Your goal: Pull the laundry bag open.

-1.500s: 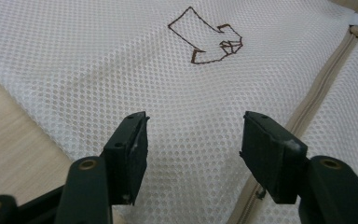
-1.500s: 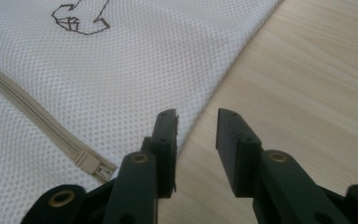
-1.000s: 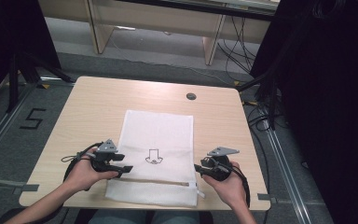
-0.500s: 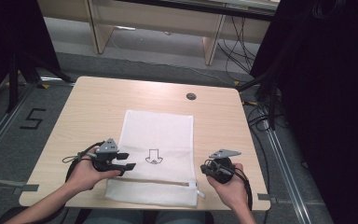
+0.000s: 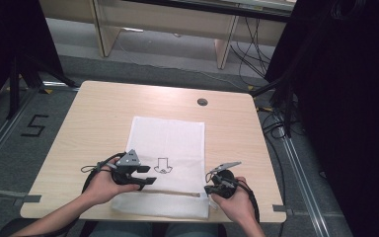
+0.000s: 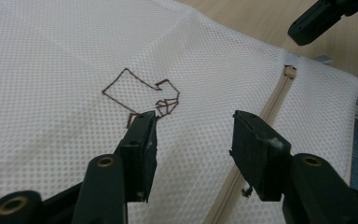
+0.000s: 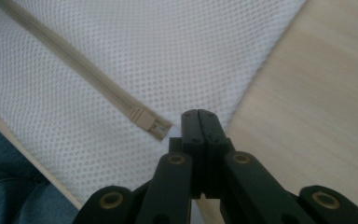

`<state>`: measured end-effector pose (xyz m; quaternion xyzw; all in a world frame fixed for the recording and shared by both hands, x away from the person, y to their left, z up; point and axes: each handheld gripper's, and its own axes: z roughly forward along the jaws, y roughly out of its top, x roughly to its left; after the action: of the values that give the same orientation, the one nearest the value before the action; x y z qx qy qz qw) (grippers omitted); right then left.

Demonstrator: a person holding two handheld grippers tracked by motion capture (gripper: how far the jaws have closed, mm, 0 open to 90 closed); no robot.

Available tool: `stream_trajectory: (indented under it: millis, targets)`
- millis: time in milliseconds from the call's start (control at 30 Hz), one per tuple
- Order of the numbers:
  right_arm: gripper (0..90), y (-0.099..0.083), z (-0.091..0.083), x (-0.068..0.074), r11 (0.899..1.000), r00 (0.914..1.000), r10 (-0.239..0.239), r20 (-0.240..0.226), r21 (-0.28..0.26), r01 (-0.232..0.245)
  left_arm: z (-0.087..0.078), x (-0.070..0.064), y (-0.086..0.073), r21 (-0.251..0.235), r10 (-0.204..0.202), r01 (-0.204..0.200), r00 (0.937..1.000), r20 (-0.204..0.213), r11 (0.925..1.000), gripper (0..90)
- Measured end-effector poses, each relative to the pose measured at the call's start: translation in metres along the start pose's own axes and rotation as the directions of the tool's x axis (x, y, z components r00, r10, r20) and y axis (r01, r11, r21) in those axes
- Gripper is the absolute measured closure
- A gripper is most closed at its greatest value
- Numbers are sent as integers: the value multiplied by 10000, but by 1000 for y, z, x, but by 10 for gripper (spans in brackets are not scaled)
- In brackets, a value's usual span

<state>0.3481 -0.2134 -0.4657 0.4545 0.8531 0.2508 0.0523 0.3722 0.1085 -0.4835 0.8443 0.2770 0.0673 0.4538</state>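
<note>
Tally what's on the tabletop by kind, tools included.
White mesh laundry bag: 1, lying flat, with a beige zipper and a brown stitched motif.
Handheld tools: 2, left tool open over the bag, right tool shut at the zipper's end.
Total: 3

A white mesh laundry bag (image 5: 168, 148) lies flat on the table, its beige zipper (image 7: 74, 65) closed across the near end. A brown outline emblem (image 6: 144, 95) sits just ahead of the left gripper's fingertips (image 6: 142, 135); the zipper's end lies just beside the right gripper's fingertips (image 7: 198, 121).
</note>
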Motion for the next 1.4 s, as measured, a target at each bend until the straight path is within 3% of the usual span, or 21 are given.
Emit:
stream_trajectory:
  millis: [33, 133, 200, 233, 267, 367, 433, 467, 567, 700, 733, 867, 967, 1033, 1133, 1200, 1233, 1400]
  targets:
    - [900, 0, 2, 0, 10000, 10000, -58, -78, 72, 58, 2, -1, 1, 94, 5, -7, 9998, 217, 10000, 498]
    - [900, 1, 7, 4, 9980, 9996, 95, -256, 633, -78, 7, -6, 1, 91, 173, -176, 9994, 304, 9998, 494]
    - [900, 2, 9, 3, 9979, 9995, 50, -305, 645, -30, 10, -10, 2, 128, 277, -282, 9986, 445, 9995, 492]
    - [900, 2, 11, 4, 9963, 9988, 285, -390, 824, -252, 11, -10, 3, 163, 381, -388, 9984, 426, 9991, 490]
    - [900, 2, 12, 2, 9962, 9994, 22, -334, 875, 8, 12, -12, 3, 135, 333, -339, 9985, 441, 9993, 489]
    - [900, 1, 15, 5, 9928, 9996, 182, -196, 1191, -157, 15, -14, 6, 197, 457, -470, 9972, 587, 9987, 489]
    - [900, 2, 18, 5, 9933, 9997, -180, -169, 1141, 198, 18, -16, 7, 272, 429, -451, 9961, 771, 9986, 488]
    - [900, 2, 18, 7, 9913, 9999, 49, -118, 1317, -33, 19, -17, 8, 258, 549, -570, 9957, 741, 9980, 488]
    - [900, 4, 20, 6, 9921, 9997, -229, -62, 1230, 235, 26, -22, 10, 430, 622, -661, 9942, 880, 9969, 487]
    - [900, 3, 20, 7, 9917, 9999, -137, 7, 1279, 135, 35, -30, 16, 557, 774, -838, 9910, 1091, 9949, 490]
    - [900, 3, 20, 7, 9917, 9999, -137, 7, 1279, 135, 37, -30, 18, 638, 965, -1042, 9888, 1140, 9925, 490]
    - [900, 3, 20, 6, 9928, 9995, -329, -31, 1149, 330, 46, -36, 22, 642, 856, -946, 9877, 1308, 9934, 498]
    - [900, 3, 20, 7, 9914, 10000, -12, 57, 1310, 5, 54, -41, 24, 747, 1012, -1130, 9841, 1463, 9908, 520]
    - [900, 3, 21, 5, 9929, 9998, -188, -99, 1172, 198, 59, -44, 25, 776, 1083, -1218, 9813, 1593, 9895, 531]
    - [900, 2, 20, 5, 9932, 9999, -150, -82, 1155, 159, 67, -49, 27, 979, 1831, -2004, 9697, 1614, 9748, 556]
    - [900, 2, 20, 5, 9930, 9998, -166, -87, 1166, 175, 72, -51, 28, 930, 1939, -2124, 9651, 1762, 9728, 567]
    - [900, 2, 20, 6, 9925, 9999, -75, -66, 1222, 83, 74, -52, 29, 943, 1836, -2032, 9658, 1831, 9746, 572]
    - [900, 2, 20, 6, 9923, 10000, -12, 0, 1242, 12, 86, -59, 31, 1096, 2145, -2398, 9555, 2027, 9646, 608]
